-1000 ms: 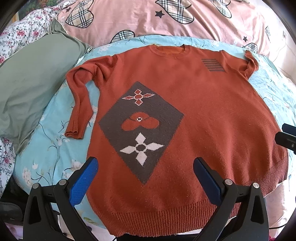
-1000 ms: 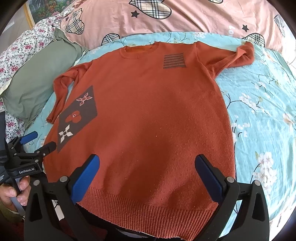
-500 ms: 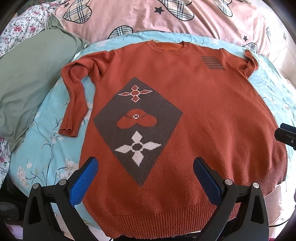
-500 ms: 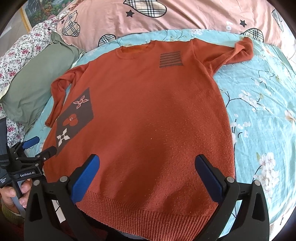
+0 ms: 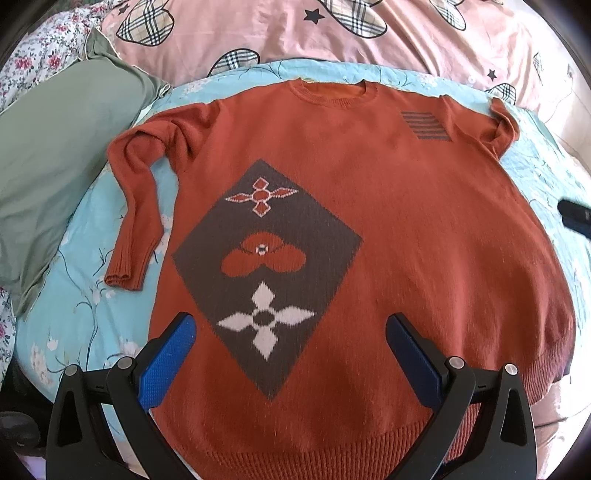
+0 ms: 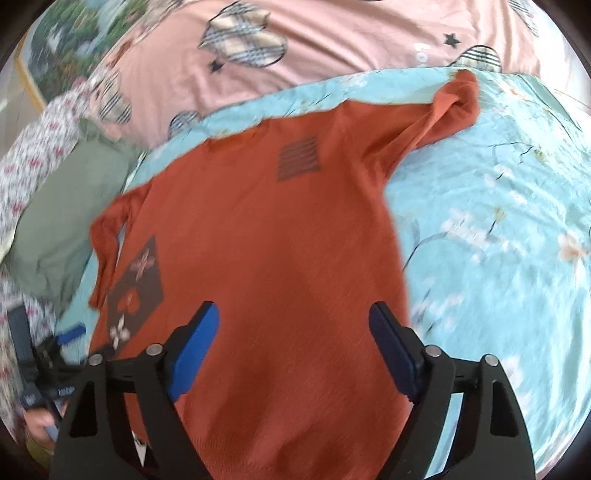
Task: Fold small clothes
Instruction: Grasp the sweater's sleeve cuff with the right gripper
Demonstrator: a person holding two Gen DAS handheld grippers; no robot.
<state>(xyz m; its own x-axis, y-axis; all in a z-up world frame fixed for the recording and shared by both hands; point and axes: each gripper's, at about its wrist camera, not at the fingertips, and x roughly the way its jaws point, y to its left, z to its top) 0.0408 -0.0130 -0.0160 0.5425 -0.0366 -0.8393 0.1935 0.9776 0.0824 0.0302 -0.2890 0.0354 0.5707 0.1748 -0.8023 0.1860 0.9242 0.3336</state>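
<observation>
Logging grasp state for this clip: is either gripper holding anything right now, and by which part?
Nothing is held. The left gripper and right gripper both stand open above the orange sweater, which lies flat on the bed.

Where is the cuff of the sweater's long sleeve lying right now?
In the left wrist view, the cuff lies on the blue floral sheet, left of the sweater body, near the green pillow.

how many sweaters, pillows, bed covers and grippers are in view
sweater: 1
pillow: 1
bed covers: 3 (blue sheet, pink quilt, rose-print cloth)
grippers: 2 (left gripper, right gripper)
total: 7
</observation>
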